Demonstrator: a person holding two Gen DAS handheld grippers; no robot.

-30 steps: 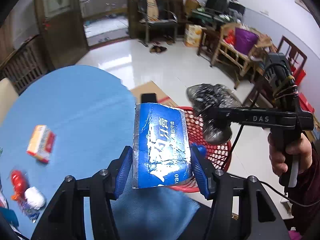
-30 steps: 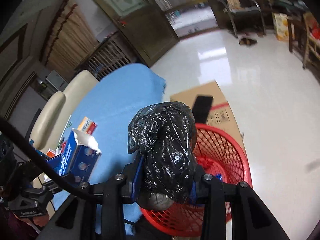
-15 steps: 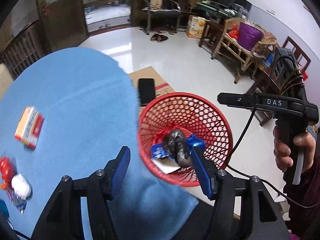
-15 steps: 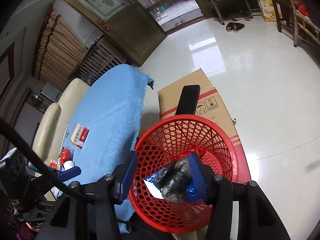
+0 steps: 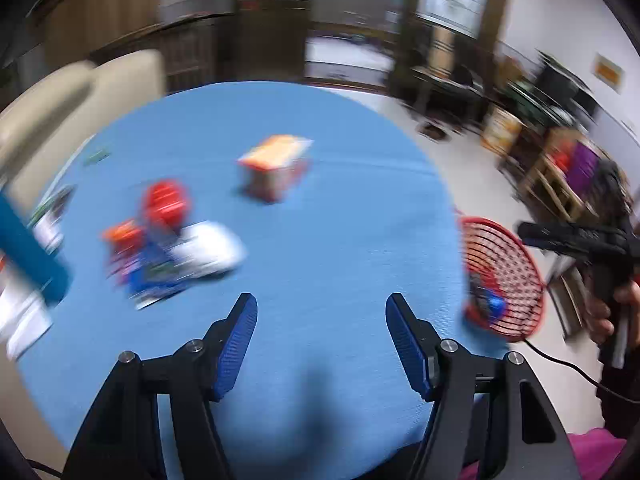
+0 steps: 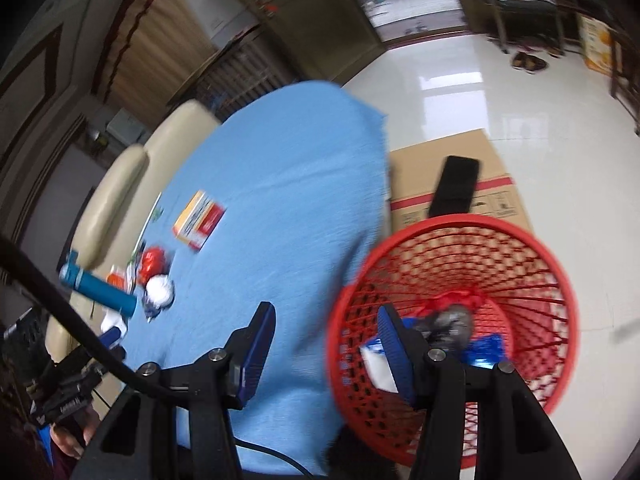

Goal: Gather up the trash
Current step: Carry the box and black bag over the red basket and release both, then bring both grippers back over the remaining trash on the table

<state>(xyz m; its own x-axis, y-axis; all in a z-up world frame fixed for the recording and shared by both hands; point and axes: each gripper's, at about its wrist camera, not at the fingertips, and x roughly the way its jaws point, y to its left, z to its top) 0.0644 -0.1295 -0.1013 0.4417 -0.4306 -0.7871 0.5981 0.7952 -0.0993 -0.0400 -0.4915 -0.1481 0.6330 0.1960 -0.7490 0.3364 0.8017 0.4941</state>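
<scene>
- The round table under a light blue cloth (image 5: 340, 240) is filling the middle of your left wrist view and running up the left half of your right wrist view.
- The red plastic mesh basket (image 6: 560, 280) is sitting on the floor just beside the table edge, at the lower right of your right wrist view and the right edge of the left one.
- Inside the basket a crumpled black plastic bag (image 6: 450, 320) is lying next to a blue and white carton (image 6: 486, 350).
- A flat brown cardboard box (image 6: 440, 160) is lying on the floor behind the basket, with a black phone-like slab (image 6: 456, 186) on top.
- Your left gripper (image 5: 320, 336) is hovering over bare cloth at the bottom centre, its jaws opening, with nothing between them.
- Your right gripper (image 6: 326, 344) is standing released and empty over the table edge and the basket rim.
- An orange and red small box (image 5: 276, 166) is lying alone on the cloth, upper middle of the left view.
- A blurred cluster of red, white and blue wrappers (image 5: 168, 248) is lying at centre left, near a teal cylinder (image 6: 98, 288).
</scene>
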